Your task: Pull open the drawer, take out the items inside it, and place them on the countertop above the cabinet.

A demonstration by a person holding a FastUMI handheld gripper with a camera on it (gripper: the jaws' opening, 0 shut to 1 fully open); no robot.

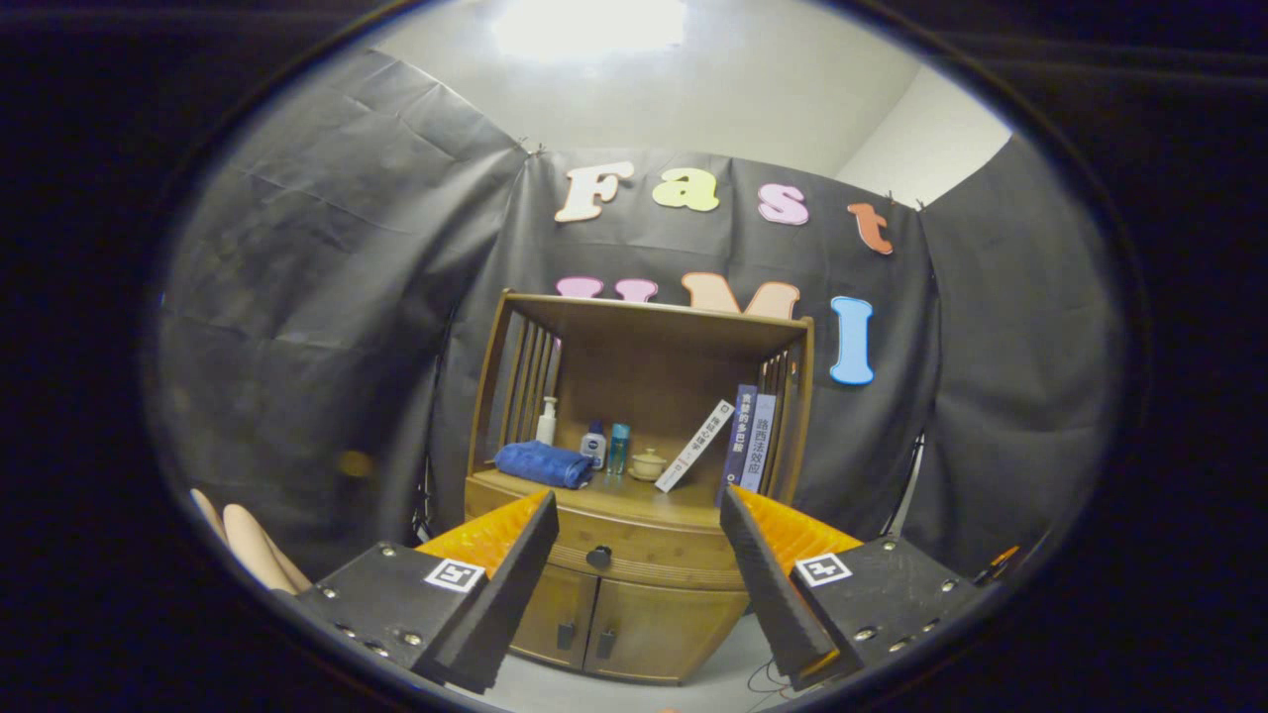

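A wooden cabinet (634,604) stands ahead of me against the booth wall. Its drawer (634,555) is closed, with a dark round knob (598,557) at its middle. Whatever is inside the drawer is hidden. The countertop (644,492) above the drawer sits under an open shelf frame. My gripper (639,515) is open, its fingers spread wide, with nothing between them. The knob lies between the fingers, some way beyond the tips.
On the countertop lie a folded blue towel (543,463), a white pump bottle (547,421), two small bottles (606,446), a small lidded bowl (649,463) and three books (738,441). Two cabinet doors (614,619) sit below the drawer. A person's fingers (248,545) show beside the left finger.
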